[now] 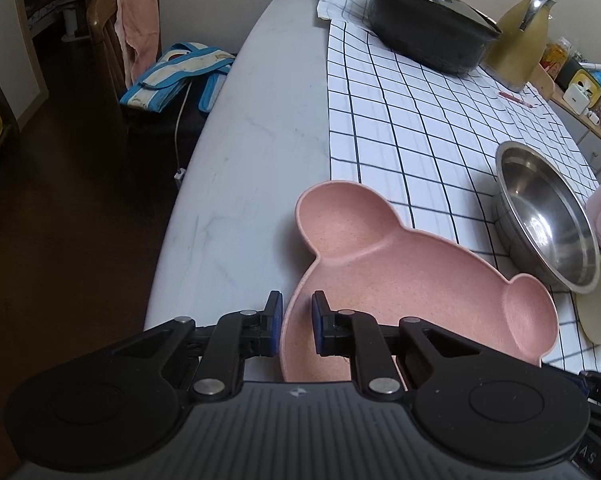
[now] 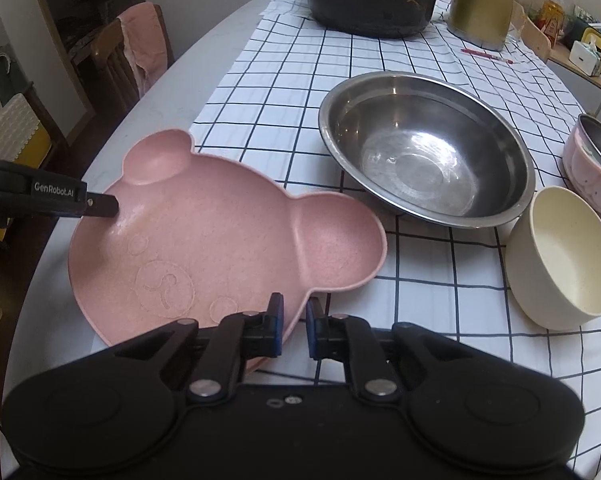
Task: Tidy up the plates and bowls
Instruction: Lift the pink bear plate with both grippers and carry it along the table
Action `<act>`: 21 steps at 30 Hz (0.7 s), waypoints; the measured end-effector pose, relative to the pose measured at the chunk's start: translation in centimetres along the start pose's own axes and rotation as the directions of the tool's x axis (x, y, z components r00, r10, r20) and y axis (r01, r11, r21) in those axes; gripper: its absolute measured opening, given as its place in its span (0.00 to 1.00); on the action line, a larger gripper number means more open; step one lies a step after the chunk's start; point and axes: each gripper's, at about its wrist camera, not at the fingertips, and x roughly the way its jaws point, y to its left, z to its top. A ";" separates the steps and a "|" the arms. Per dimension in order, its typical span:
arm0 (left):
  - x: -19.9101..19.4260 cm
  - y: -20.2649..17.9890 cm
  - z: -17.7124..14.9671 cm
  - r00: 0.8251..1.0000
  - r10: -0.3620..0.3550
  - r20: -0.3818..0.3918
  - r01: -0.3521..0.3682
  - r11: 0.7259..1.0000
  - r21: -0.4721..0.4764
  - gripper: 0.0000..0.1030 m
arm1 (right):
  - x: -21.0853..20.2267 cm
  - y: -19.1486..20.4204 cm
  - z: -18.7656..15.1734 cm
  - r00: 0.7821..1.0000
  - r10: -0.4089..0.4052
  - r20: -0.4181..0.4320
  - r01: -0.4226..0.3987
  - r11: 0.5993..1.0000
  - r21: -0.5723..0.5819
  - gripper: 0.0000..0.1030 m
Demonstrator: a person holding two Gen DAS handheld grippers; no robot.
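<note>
Plates and bowls sit on the checked cloth (image 2: pixel 400 60), and we take the steel bowl (image 2: pixel 424 148) as our landmark. The pink plate (image 2: pixel 228 248), bear-shaped, lies just left of it, half on the cloth and half on the bare table (image 1: pixel 252 128). The cream bowl (image 2: pixel 564 264) leans tilted just right of the steel bowl, and a pink cup (image 2: pixel 588 168) stands beyond that.

We judge the main risk to be the plate: both grips are at the thin rim only, so if one side lifts before the other it could tip, slip free, or knock its ear against the steel bowl (the two are nearly touching). The tilted cream bowl could also roll if bumped.

Our left gripper (image 1: pixel 296 320) straddles the plate's left rim, jaws apart with one finger inside and one outside, not yet pinching. Our right gripper (image 2: pixel 294 326) does likewise at the near rim, jaws slightly apart, low and level.
</note>
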 end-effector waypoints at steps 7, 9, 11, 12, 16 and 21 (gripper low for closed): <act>-2.7 -0.3 -1.8 1.000 -0.010 -0.005 0.010 1.000 -0.006 0.14 | -2.1 -0.2 -0.8 1.000 0.012 0.010 -0.012 1.000 -0.005 0.11; -3.5 -0.6 -2.3 1.000 -0.017 -0.001 0.017 1.000 0.001 0.14 | -2.9 -0.4 -1.2 1.000 0.021 0.010 -0.021 1.000 -0.006 0.11; -4.4 -1.0 -2.8 1.000 -0.025 -0.003 0.025 1.000 -0.001 0.14 | -3.7 -0.6 -1.6 1.000 0.025 0.011 -0.025 1.000 -0.006 0.11; -4.8 -1.2 -3.0 1.000 -0.030 0.000 0.030 1.000 -0.002 0.14 | -4.2 -0.7 -1.7 1.000 0.028 0.012 -0.028 1.000 -0.004 0.11; -6.9 -2.1 -3.6 0.999 -0.050 0.021 0.050 0.999 0.002 0.14 | -6.3 -1.5 -2.3 0.999 0.036 0.021 -0.036 0.999 -0.001 0.11; -10.0 -4.0 -4.3 0.996 -0.077 0.054 0.076 0.997 0.020 0.14 | -9.5 -3.0 -3.2 0.997 0.056 0.050 -0.056 0.998 0.013 0.11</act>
